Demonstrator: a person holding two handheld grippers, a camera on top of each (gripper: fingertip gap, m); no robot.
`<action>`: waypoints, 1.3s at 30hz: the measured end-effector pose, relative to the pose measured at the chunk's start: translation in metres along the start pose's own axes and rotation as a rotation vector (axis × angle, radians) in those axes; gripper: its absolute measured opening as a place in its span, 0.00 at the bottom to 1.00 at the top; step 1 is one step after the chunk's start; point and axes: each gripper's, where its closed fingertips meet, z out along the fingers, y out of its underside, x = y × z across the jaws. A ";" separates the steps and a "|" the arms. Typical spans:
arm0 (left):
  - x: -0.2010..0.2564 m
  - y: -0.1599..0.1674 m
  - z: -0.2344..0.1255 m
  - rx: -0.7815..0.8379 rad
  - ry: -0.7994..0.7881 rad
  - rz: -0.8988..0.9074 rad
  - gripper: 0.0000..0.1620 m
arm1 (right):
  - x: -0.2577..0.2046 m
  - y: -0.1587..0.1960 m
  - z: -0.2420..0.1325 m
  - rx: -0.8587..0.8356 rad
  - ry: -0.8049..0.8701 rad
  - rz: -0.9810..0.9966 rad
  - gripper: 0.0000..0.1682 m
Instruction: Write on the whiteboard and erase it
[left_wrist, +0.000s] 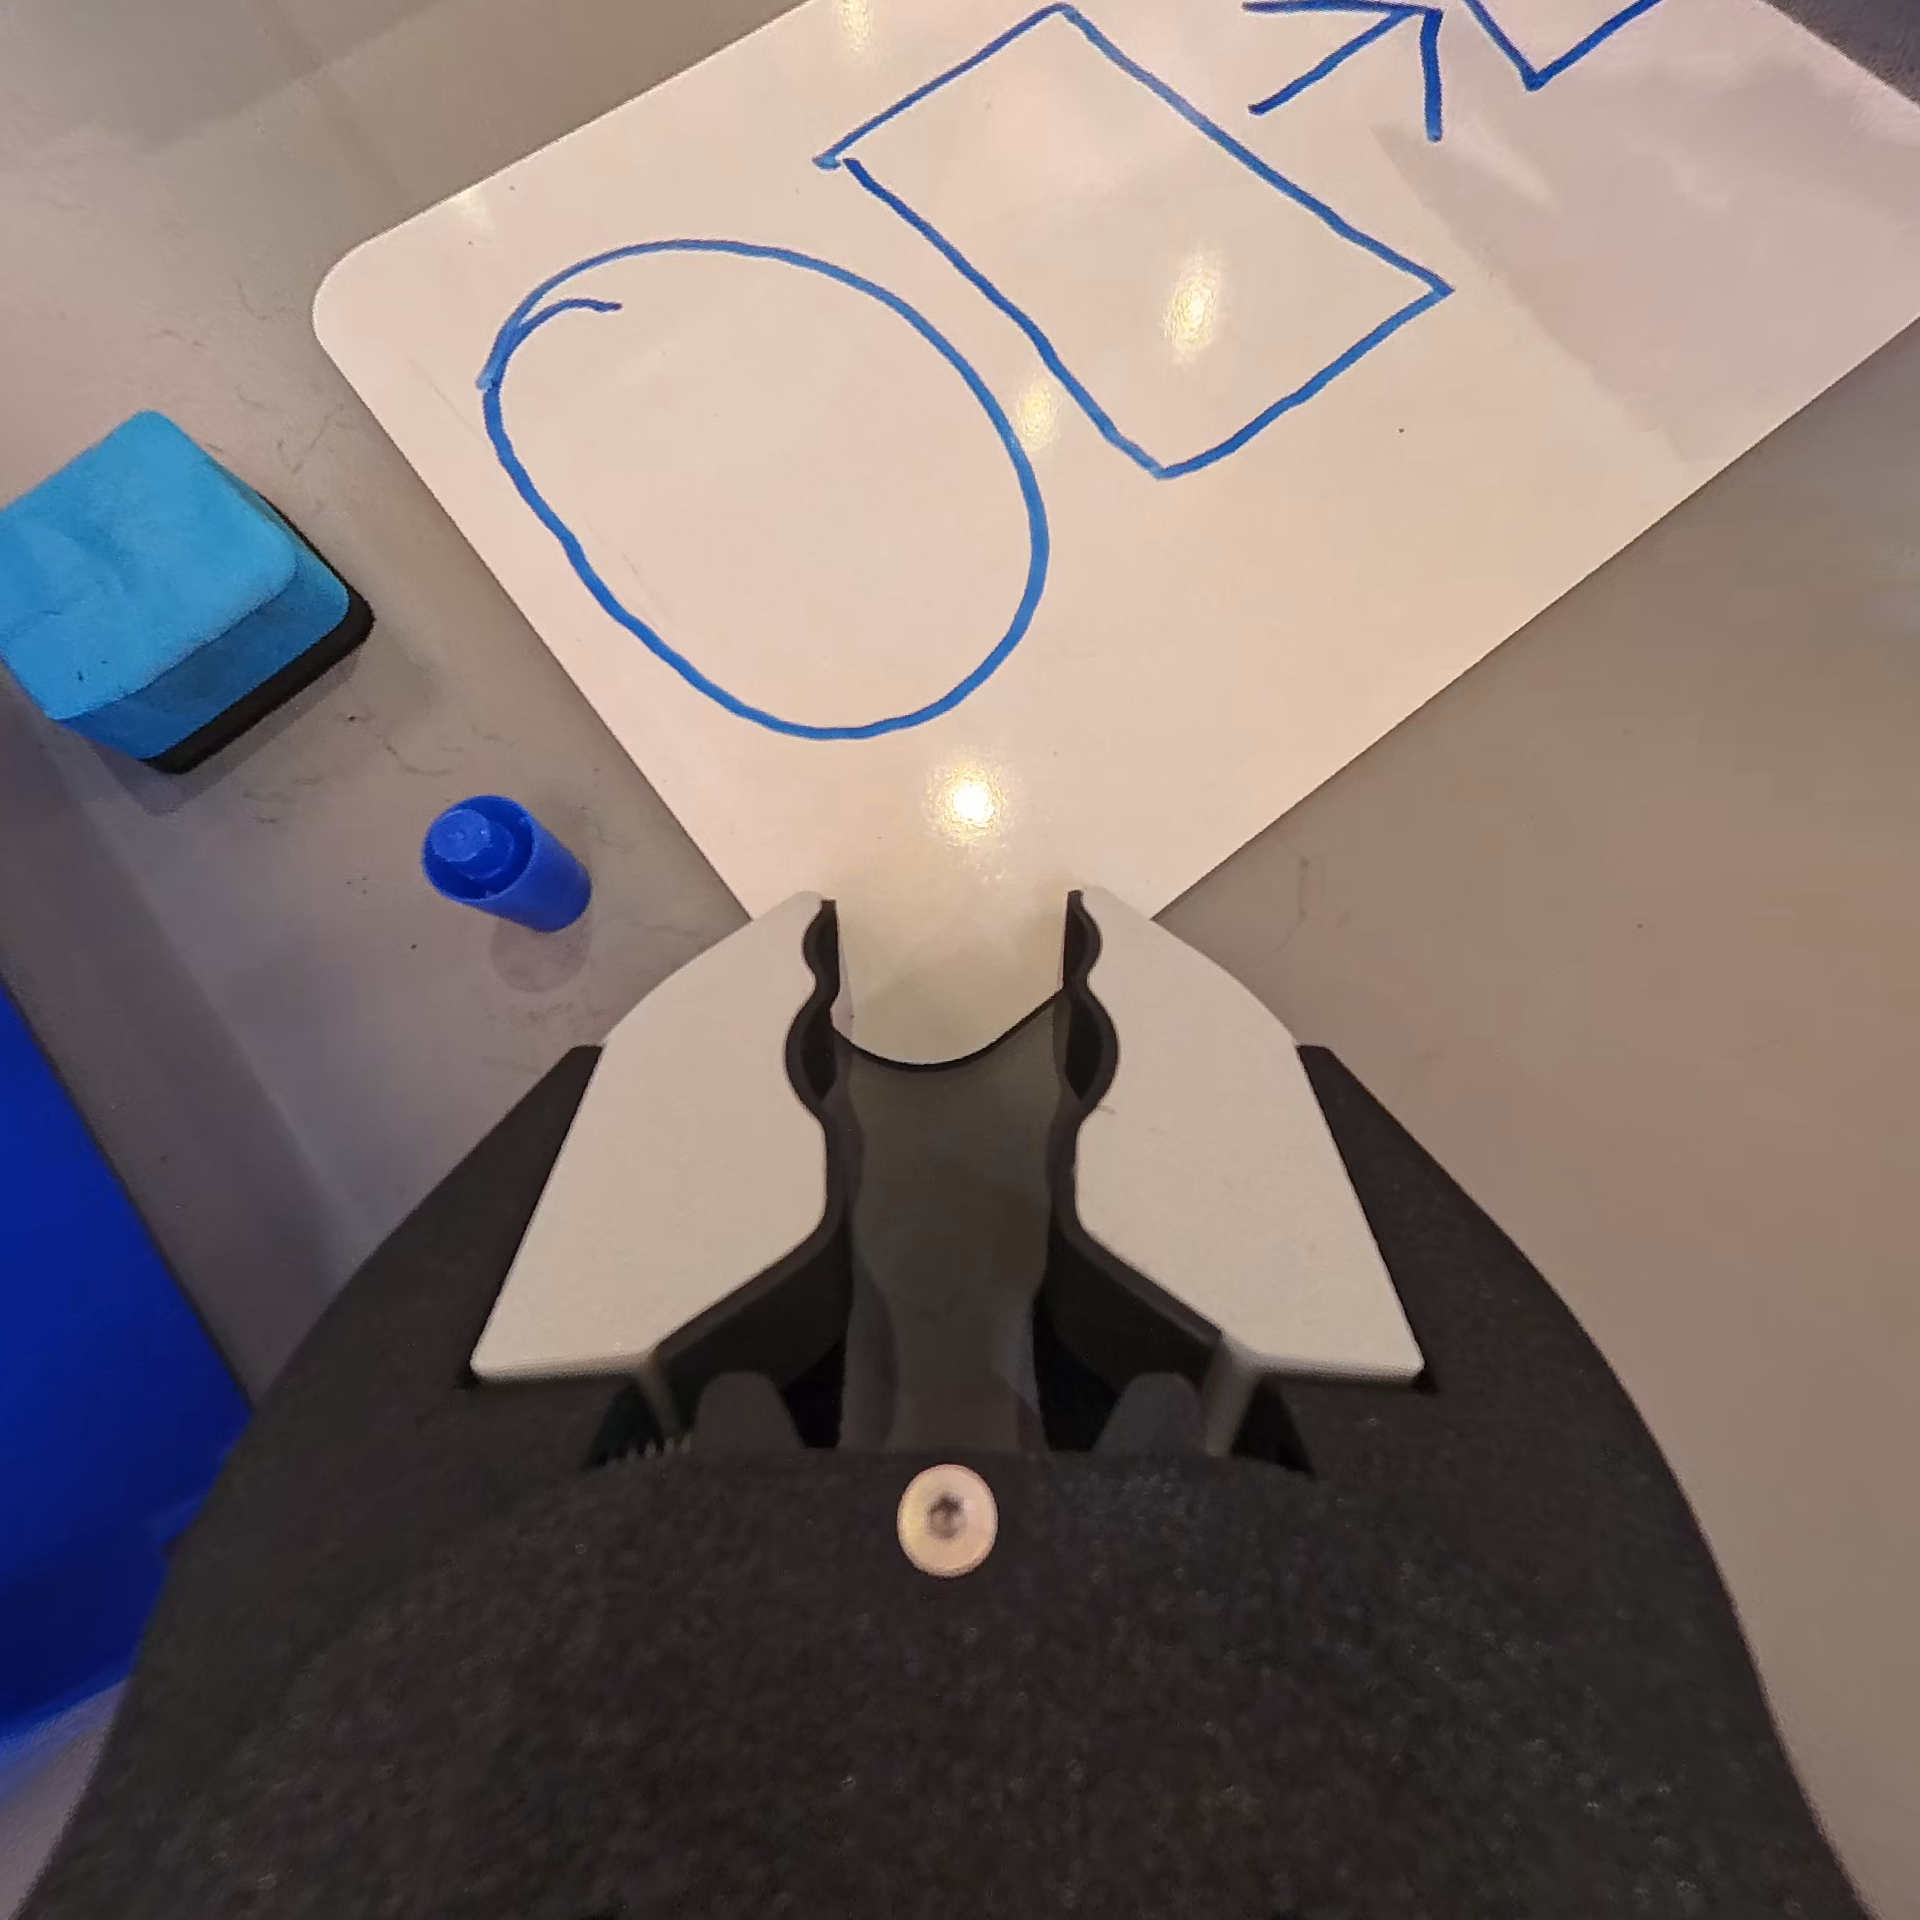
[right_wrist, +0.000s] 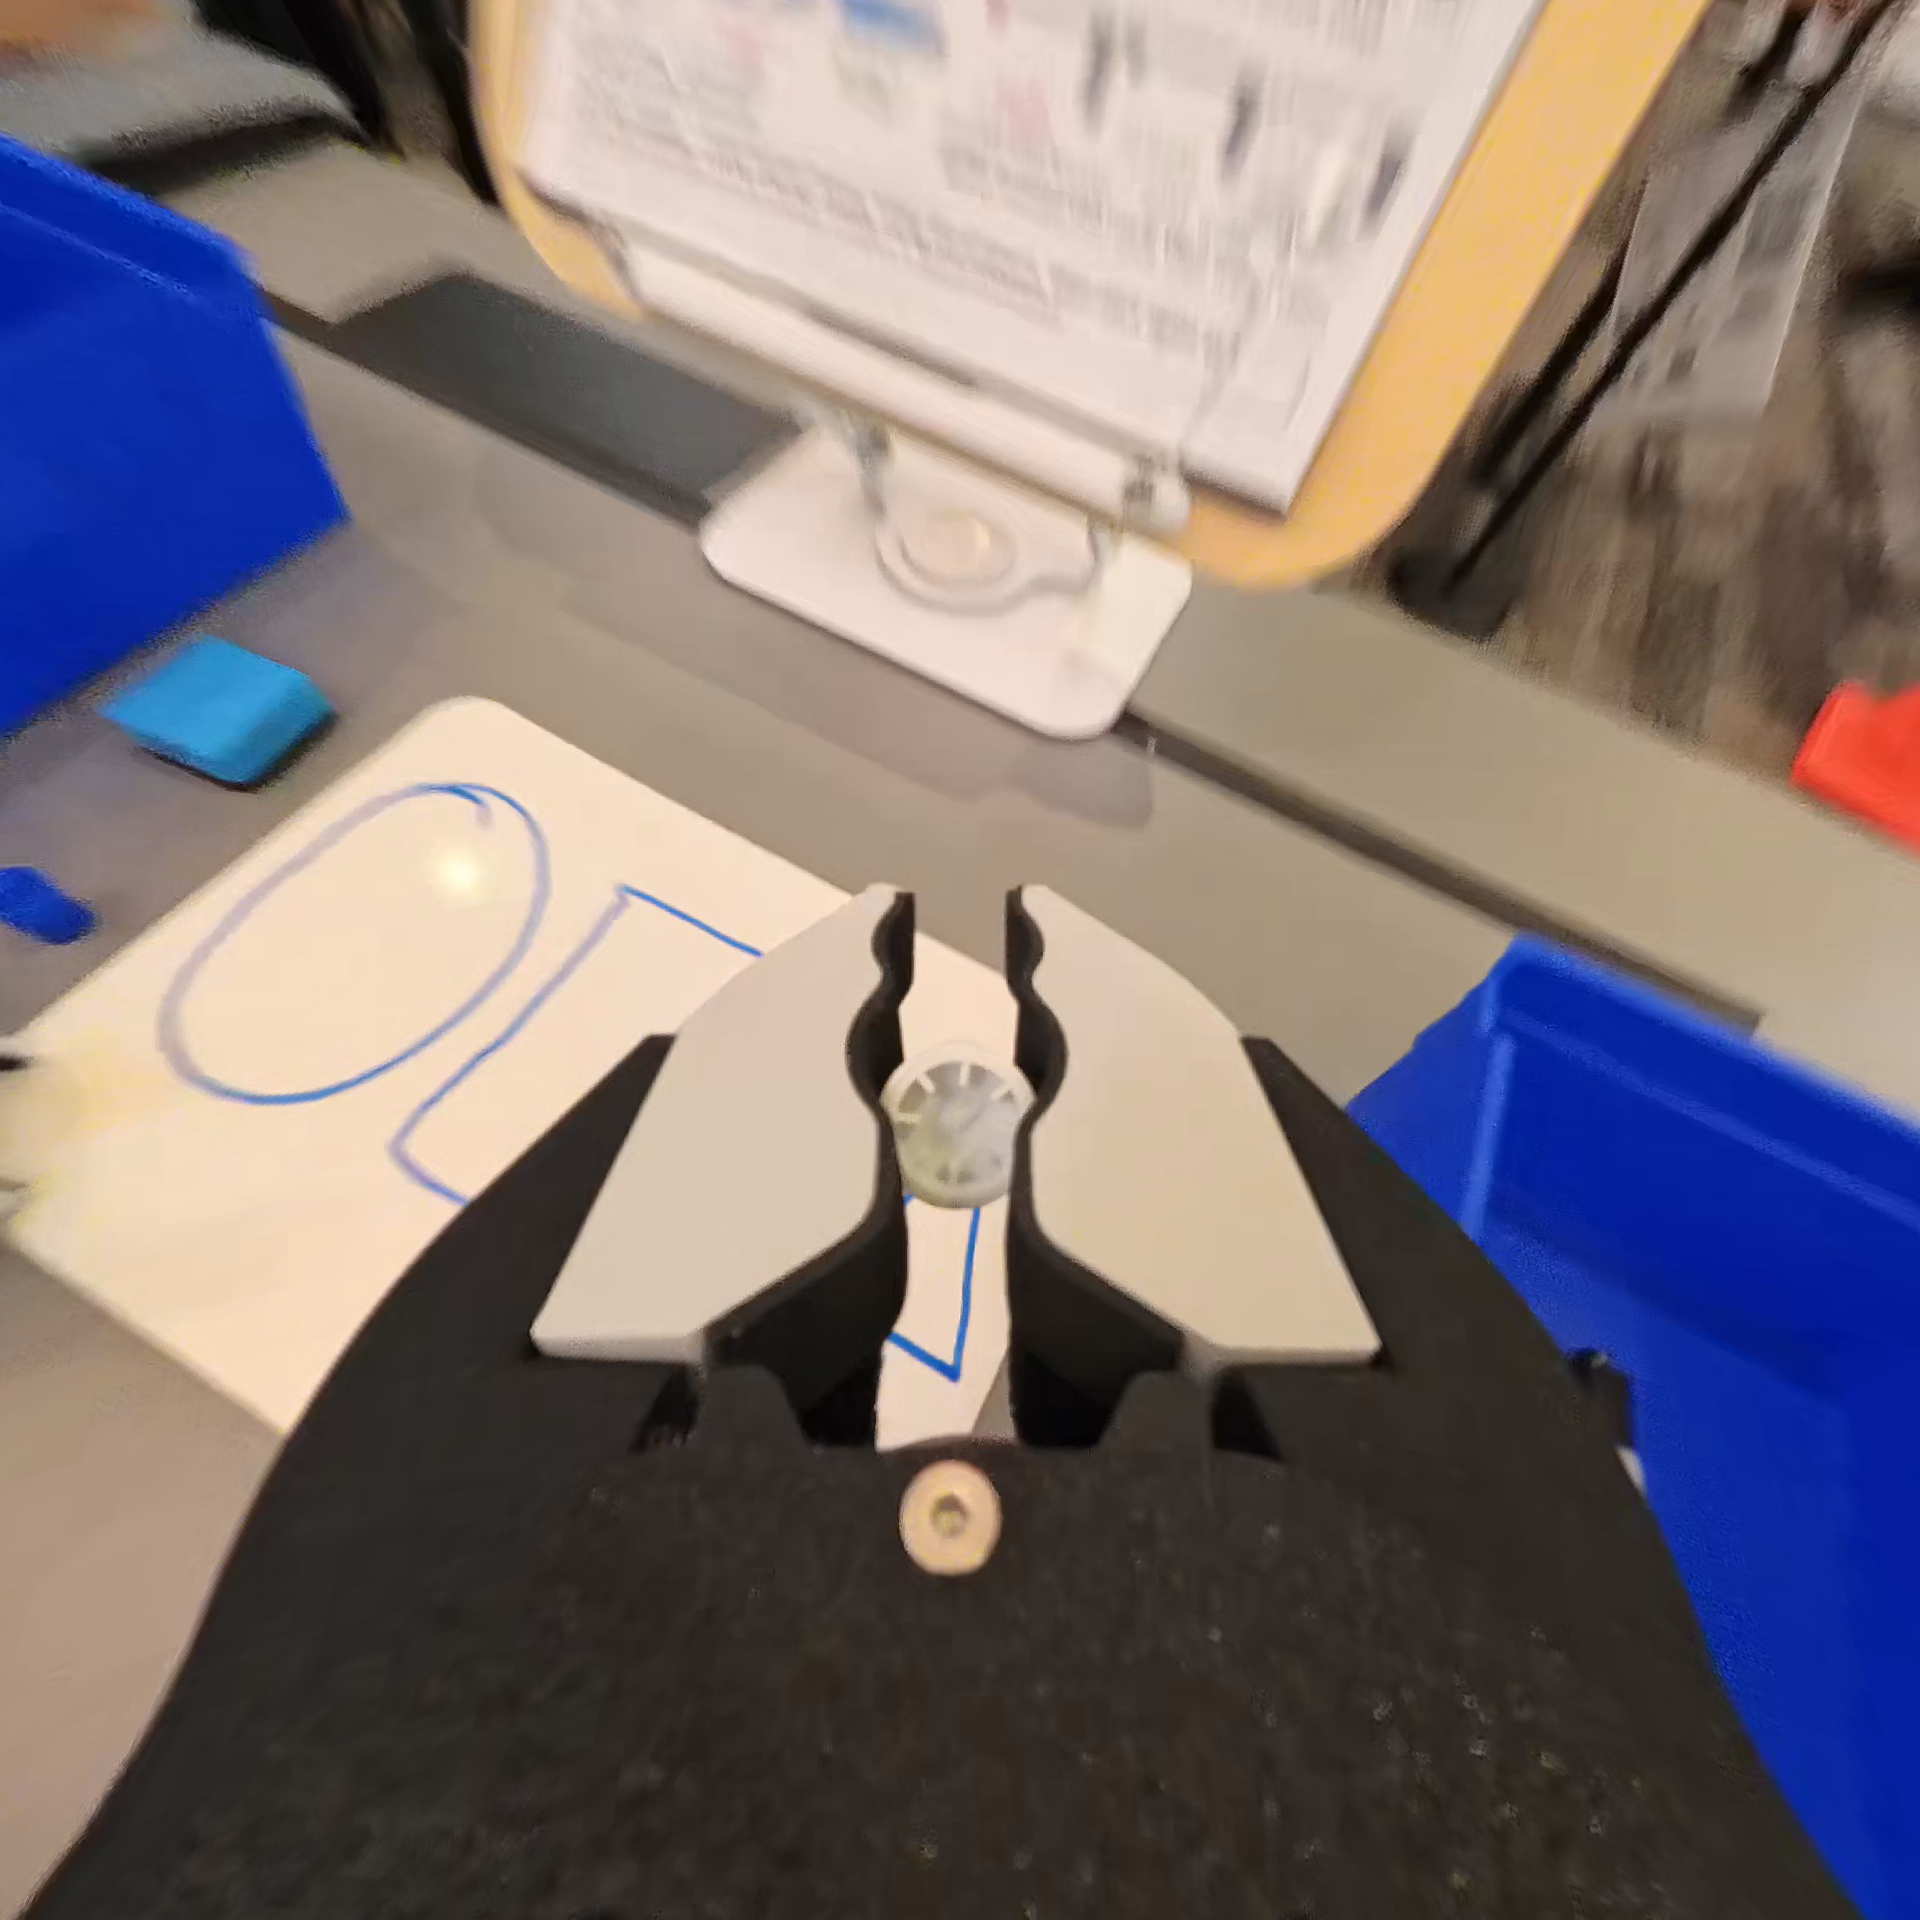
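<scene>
grey table (right_wrist: 1351, 727) under glare, blue bins (right_wrist: 1714, 1195) alongside.

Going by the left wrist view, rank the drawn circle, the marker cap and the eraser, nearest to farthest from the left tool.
From the left tool:
1. Drawn circle, straight ahead.
2. Marker cap, left, on the table.
3. Eraser, farther left.

Left gripper (left_wrist: 951, 920) fingers parted; right gripper (right_wrist: 958, 914) clamped.

The marker (right_wrist: 954, 1141) shows only its end; its tip is hidden.
</scene>
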 end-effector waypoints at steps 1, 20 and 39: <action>0.000 0.000 0.000 0.000 0.000 0.000 0.25 | -0.007 -0.015 -0.022 0.066 -0.008 -0.038 0.10; -0.002 0.000 0.000 0.001 -0.012 -0.009 0.26 | -0.089 0.074 -0.184 0.562 -0.086 -0.042 0.09; -0.052 -0.038 -0.020 -0.077 -0.247 -0.073 0.29 | -0.071 0.067 -0.180 0.632 -0.245 0.255 0.09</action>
